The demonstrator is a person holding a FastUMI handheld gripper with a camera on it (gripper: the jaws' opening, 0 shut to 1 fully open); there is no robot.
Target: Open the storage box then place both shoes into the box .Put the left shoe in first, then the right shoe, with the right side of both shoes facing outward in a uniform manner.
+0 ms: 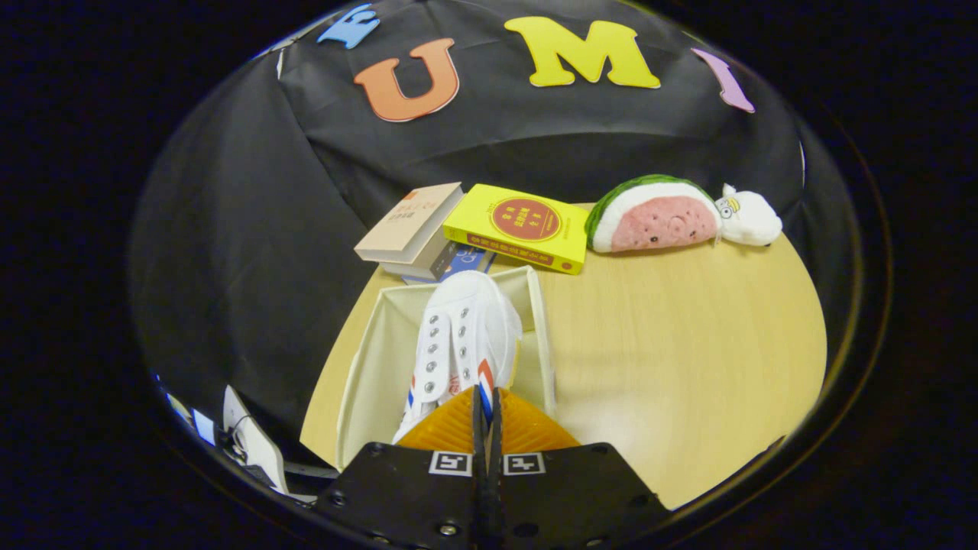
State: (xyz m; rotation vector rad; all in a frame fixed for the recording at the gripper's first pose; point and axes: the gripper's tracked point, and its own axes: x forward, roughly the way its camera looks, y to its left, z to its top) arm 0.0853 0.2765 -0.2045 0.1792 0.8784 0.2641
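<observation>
A white canvas shoe (462, 336) with metal eyelets and red and blue stripes points away from me, inside the open white storage box (367, 359). Its toe reaches the box's far wall. My gripper (486, 397) is shut, and its fingertips pinch the shoe's rear edge by the striped side. The shoe's heel is hidden behind the fingers. The box stands on the left part of the wooden table (688, 359), and its inside left of the shoe is bare.
Just beyond the box lie a yellow book (523, 225) and a stack of books (416, 229). A watermelon plush (657, 215) and a small white plush (749, 218) sit at the table's far right.
</observation>
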